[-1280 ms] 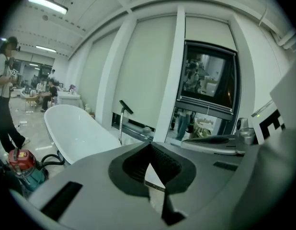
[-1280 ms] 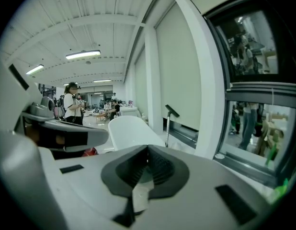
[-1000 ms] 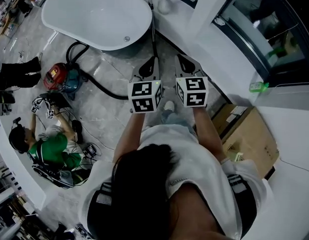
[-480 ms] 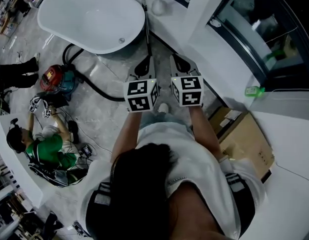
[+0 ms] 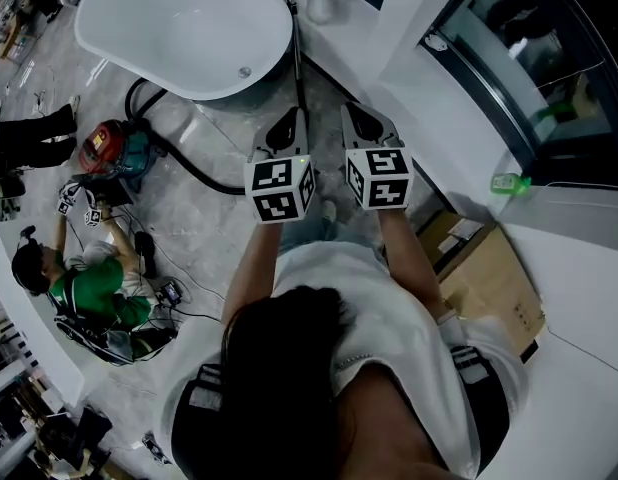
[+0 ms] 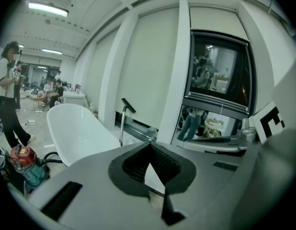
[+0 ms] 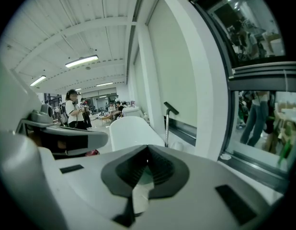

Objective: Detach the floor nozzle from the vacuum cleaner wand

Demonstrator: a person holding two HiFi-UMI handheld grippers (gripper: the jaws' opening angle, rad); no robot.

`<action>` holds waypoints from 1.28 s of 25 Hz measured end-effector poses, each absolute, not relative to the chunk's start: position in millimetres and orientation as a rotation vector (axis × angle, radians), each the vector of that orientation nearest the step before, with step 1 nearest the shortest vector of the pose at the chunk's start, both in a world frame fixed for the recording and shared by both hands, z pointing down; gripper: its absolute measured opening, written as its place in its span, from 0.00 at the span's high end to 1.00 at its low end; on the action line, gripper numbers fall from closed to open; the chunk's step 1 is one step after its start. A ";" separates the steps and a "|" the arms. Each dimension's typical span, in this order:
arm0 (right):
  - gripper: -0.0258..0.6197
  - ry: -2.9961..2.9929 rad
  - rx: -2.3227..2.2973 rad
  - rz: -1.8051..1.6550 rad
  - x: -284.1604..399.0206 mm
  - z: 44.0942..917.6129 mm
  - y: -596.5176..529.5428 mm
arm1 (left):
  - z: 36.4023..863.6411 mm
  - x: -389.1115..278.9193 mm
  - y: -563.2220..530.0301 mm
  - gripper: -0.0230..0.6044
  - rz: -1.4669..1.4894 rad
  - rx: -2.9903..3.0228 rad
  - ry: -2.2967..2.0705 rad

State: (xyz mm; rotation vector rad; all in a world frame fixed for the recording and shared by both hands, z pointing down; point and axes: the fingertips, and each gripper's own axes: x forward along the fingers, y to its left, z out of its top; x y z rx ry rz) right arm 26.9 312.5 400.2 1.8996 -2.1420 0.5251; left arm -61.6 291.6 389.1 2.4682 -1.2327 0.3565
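Note:
A thin metal vacuum wand (image 5: 294, 43) stands upright between the white bathtub (image 5: 179, 28) and the window wall. A black cross piece (image 6: 128, 105) tops the wand (image 7: 166, 126); it looks like the floor nozzle. A black hose (image 5: 184, 163) runs across the floor to the red and teal canister (image 5: 109, 150). My left gripper (image 5: 289, 123) and right gripper (image 5: 361, 118) hover side by side short of the wand, touching nothing. Both are shut and empty, as the left gripper (image 6: 150, 146) and right gripper (image 7: 147, 150) show in their own views.
A person in green (image 5: 94, 293) sits on the floor at the left among cables. A cardboard box (image 5: 489, 273) lies at the right by the wall. A green bottle (image 5: 511, 181) rests on the sill. A white pillar (image 5: 419, 28) rises just right of the wand.
Both grippers have edged forward together toward the wand and tub, mostly in the first half second. Their jaws stayed shut.

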 end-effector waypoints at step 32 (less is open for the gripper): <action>0.94 -2.059 1.850 0.420 38.0 403.6 190.1 | 400.3 -44.8 174.2 0.96 0.333 2.452 -1.168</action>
